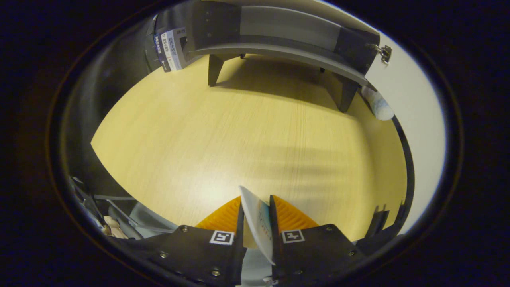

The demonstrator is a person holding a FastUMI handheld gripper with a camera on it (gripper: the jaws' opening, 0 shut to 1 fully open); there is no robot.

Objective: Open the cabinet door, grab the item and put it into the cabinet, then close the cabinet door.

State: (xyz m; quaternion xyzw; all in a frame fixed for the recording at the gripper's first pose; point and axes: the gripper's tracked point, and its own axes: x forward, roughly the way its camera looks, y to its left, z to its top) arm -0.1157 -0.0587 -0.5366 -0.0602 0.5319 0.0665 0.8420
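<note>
My gripper (257, 217) is shut on a thin white packet (257, 223) with a bit of blue print, held edge-on between the two fingers. It hangs over a light wooden tabletop (247, 135). Far beyond the fingers stands a dark grey cabinet (279, 36) on short legs, its lower edge facing me. The cabinet's white door (414, 119) is swung open to the right, with a metal hinge (385, 52) at its top. The cabinet's inside is hidden from this angle.
A box with printed labels (171, 50) stands left of the cabinet. A pale rolled object (377, 104) lies by the cabinet's right leg near the door. Dark clutter (115, 223) sits off the table's near left edge.
</note>
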